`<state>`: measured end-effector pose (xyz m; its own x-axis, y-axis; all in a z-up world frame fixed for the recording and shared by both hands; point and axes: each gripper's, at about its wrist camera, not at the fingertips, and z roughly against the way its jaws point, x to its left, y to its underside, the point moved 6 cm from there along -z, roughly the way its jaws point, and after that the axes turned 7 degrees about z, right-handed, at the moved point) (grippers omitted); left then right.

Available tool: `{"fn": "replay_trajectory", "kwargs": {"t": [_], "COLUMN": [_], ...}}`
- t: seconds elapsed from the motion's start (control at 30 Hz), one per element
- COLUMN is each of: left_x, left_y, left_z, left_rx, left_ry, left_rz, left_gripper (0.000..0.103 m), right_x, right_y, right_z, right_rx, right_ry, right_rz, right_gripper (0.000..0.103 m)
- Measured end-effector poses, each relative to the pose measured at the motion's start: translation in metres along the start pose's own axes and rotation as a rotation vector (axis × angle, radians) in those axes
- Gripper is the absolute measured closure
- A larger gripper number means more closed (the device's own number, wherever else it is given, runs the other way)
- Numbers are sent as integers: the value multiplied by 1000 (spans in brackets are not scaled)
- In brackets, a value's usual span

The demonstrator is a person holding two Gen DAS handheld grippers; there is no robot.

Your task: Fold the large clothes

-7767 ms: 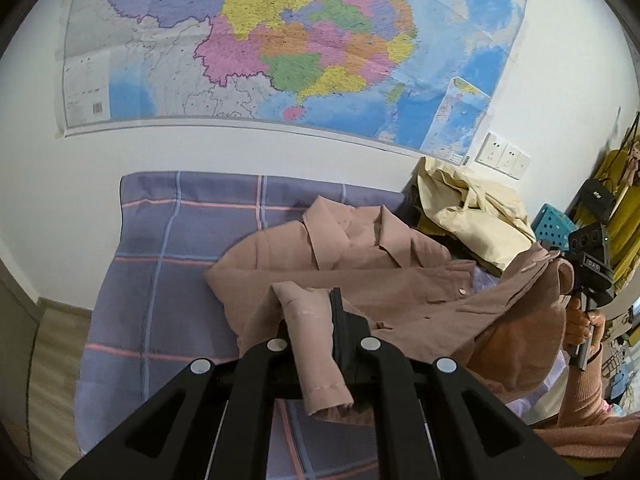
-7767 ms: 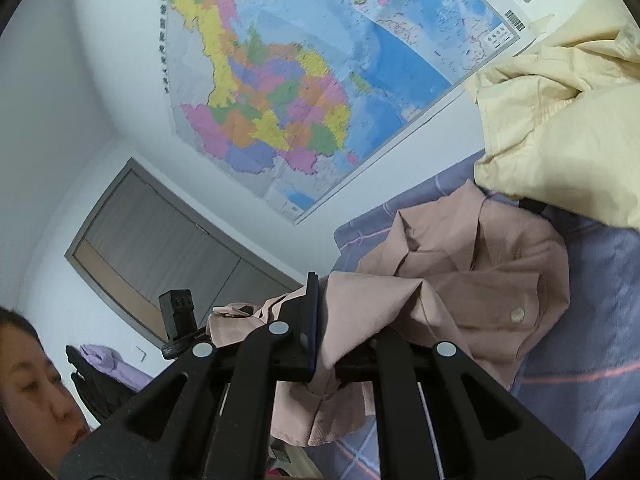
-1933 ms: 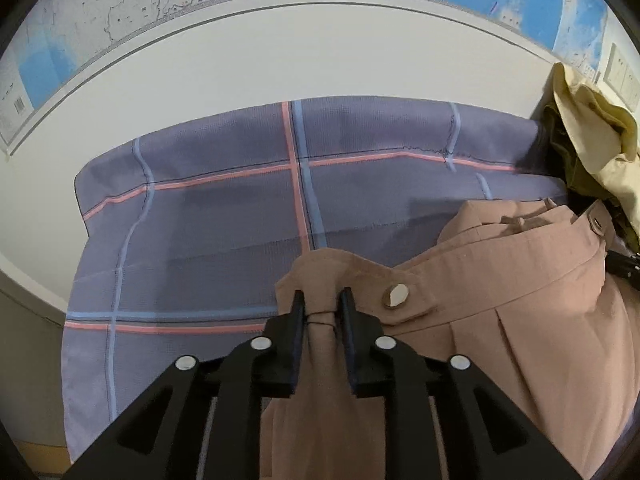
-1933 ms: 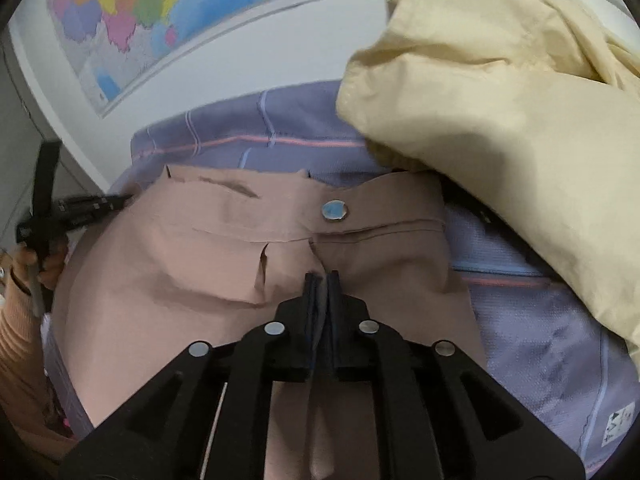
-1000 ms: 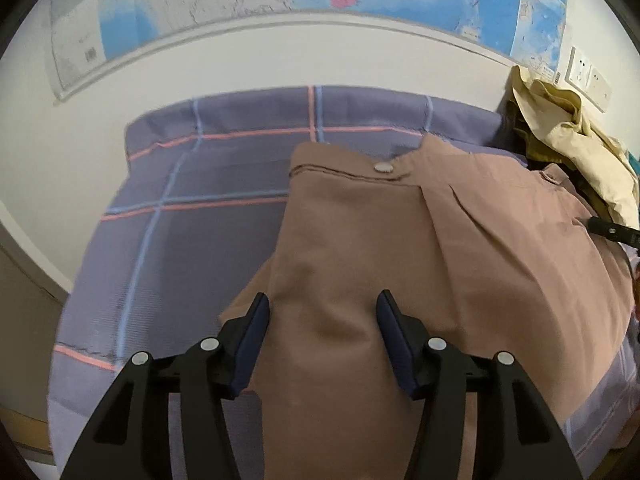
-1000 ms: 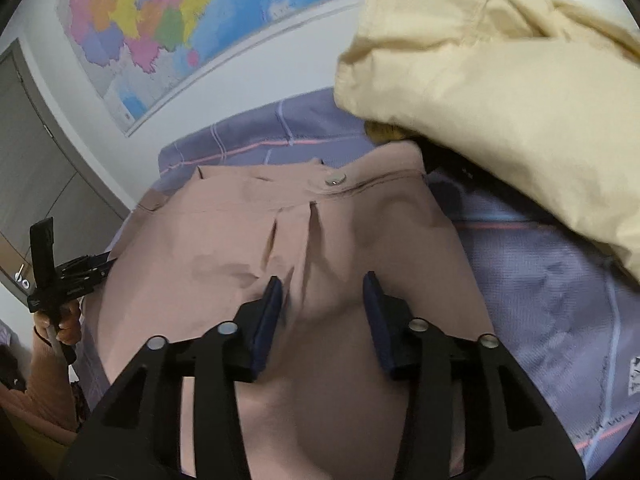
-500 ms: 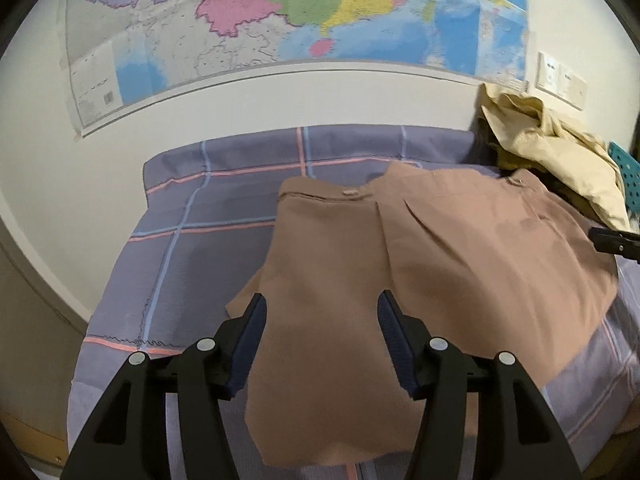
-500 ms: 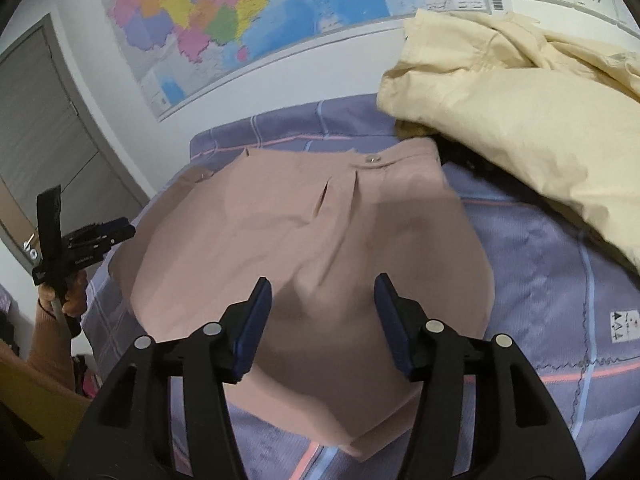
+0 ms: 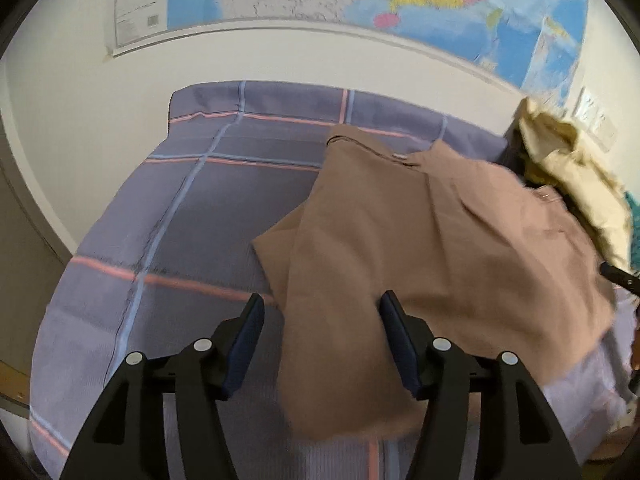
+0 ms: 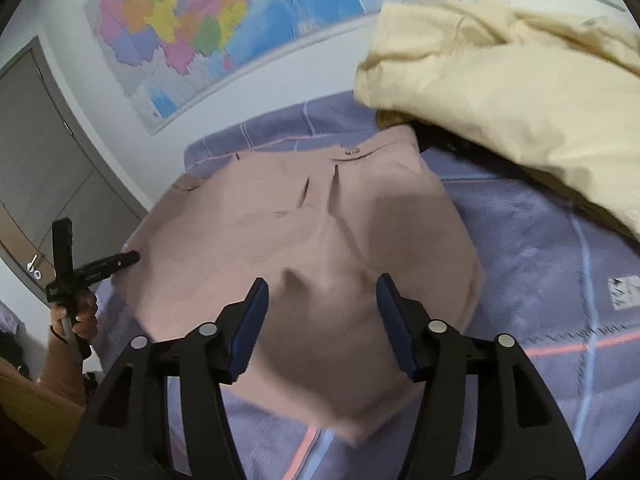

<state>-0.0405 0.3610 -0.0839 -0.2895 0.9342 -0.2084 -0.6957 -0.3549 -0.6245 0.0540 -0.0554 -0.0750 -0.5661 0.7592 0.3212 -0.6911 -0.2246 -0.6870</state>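
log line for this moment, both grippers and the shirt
left gripper: opening, empty | right gripper: opening, empty | pink shirt: flat on bed

We count two tongs, left point(image 9: 320, 336) and right point(image 10: 318, 316), one brown garment point(image 9: 432, 248), one yellow garment point(image 10: 520, 80), one checked bedsheet point(image 9: 192, 216), one wall map point(image 10: 208, 20).
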Motion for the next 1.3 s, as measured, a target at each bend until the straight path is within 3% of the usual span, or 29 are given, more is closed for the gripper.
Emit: {"fn": "replay_trajectory", "kwargs": {"t": [0.13, 0.27, 0.5, 0.93, 1.17, 1.3], "left_x": [1, -2, -13, -49, -63, -73], "left_y": [15, 32, 70, 75, 70, 66], "left_z": [24, 35, 30, 21, 14, 31], "left_rx": [-3, 28, 135, 172, 177, 103], "left_ry": [20, 88, 194, 332, 326, 282], "left_rz": [17, 51, 124, 166, 156, 32], "left_gripper": [45, 45, 45, 44, 44, 39], "right_x": [10, 6, 2, 3, 2, -3], "right_y": [9, 22, 26, 33, 38, 40], "right_z": [18, 2, 0, 26, 31, 33], "right_rx": [-2, 60, 57, 6, -1, -7], "right_ry": [-8, 6, -4, -46, -38, -11], "right_rz": [43, 40, -1, -52, -50, -52], "right_gripper": [45, 46, 42, 37, 37, 37]}}
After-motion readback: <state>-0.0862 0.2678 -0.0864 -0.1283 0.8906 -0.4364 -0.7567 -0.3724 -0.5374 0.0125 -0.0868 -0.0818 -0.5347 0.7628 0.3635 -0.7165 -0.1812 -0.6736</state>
